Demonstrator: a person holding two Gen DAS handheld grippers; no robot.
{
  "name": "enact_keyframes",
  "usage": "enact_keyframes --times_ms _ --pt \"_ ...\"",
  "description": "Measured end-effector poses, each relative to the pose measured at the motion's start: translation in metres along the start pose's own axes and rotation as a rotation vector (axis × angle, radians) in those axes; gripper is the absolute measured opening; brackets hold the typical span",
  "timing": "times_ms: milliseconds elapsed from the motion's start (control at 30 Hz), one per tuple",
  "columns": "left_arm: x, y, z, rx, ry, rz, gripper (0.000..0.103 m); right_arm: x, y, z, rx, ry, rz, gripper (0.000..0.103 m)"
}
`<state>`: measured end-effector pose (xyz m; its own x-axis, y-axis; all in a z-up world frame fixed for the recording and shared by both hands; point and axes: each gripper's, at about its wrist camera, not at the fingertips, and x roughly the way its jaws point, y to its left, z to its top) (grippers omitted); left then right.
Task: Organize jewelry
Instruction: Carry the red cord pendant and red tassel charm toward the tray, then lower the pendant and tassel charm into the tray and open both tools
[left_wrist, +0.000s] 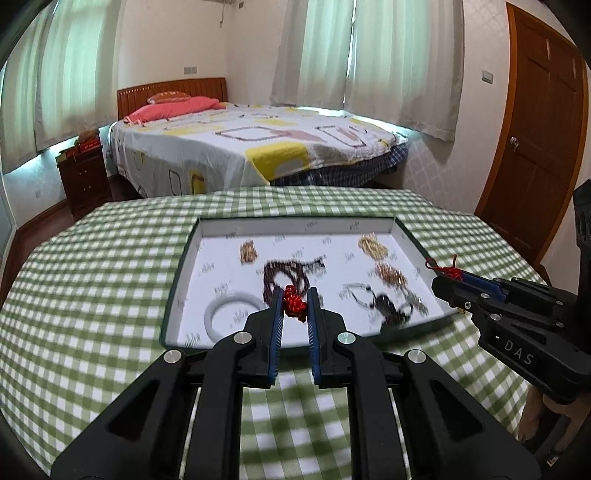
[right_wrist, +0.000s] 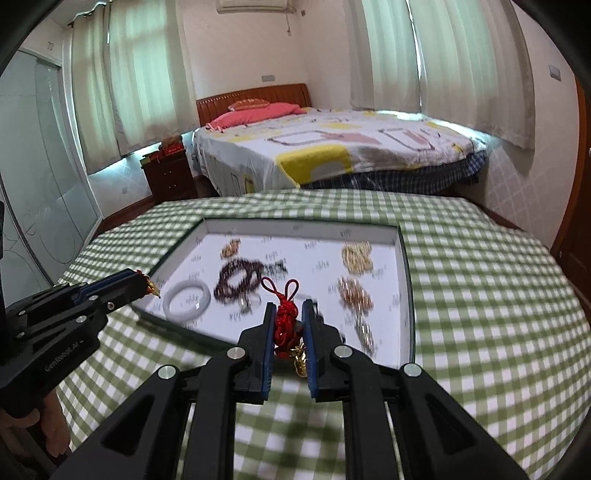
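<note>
A shallow white tray (left_wrist: 295, 221) (right_wrist: 303, 227) with a dark green rim lies on the green checked tablecloth and holds jewelry. Inside are a white bangle (left_wrist: 229, 308) (right_wrist: 186, 299), a dark bead bracelet (left_wrist: 284, 275) (right_wrist: 240, 278), gold chains (left_wrist: 373, 245) (right_wrist: 356, 256) and a rose-gold chain (left_wrist: 389, 275) (right_wrist: 354, 293). My left gripper (left_wrist: 295, 291) (right_wrist: 142, 282) is shut on a red knotted ornament (left_wrist: 294, 304) above the tray's near edge. My right gripper (right_wrist: 289, 305) (left_wrist: 443, 278) is shut on a red cord knot (right_wrist: 286, 317) with a gold charm (right_wrist: 299, 360) hanging below.
The table (left_wrist: 92, 266) drops off on all sides. Beyond it stands a bed (left_wrist: 258, 147) with a patterned sheet, a dark nightstand (left_wrist: 85, 173) to its left and a wooden door (left_wrist: 535, 147) at the right. Curtains cover the windows.
</note>
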<state>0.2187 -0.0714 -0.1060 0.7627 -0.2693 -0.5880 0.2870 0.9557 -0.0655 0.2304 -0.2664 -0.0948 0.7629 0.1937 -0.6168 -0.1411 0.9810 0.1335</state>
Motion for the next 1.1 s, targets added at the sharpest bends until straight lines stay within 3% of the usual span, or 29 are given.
enact_keyframes --times_ms 300,500,667,833,1100 --pt "0.026 0.008 0.055 0.017 -0.075 0.026 0.013 0.014 0.005 0.057 -0.039 -0.099 0.007 0.015" --pt "0.066 0.014 0.086 -0.002 -0.070 0.038 0.013 0.047 -0.002 0.088 -0.036 -0.110 0.019 0.015" --pt "0.121 0.014 0.094 0.015 0.004 0.061 0.013 0.094 -0.010 0.091 -0.029 -0.036 0.013 0.015" --pt "0.176 0.016 0.085 0.022 0.136 0.075 0.013 0.138 -0.020 0.083 -0.027 0.071 -0.005 0.015" --pt "0.220 0.030 0.075 -0.055 0.323 0.054 0.013 0.176 -0.030 0.079 -0.015 0.211 0.004 0.015"
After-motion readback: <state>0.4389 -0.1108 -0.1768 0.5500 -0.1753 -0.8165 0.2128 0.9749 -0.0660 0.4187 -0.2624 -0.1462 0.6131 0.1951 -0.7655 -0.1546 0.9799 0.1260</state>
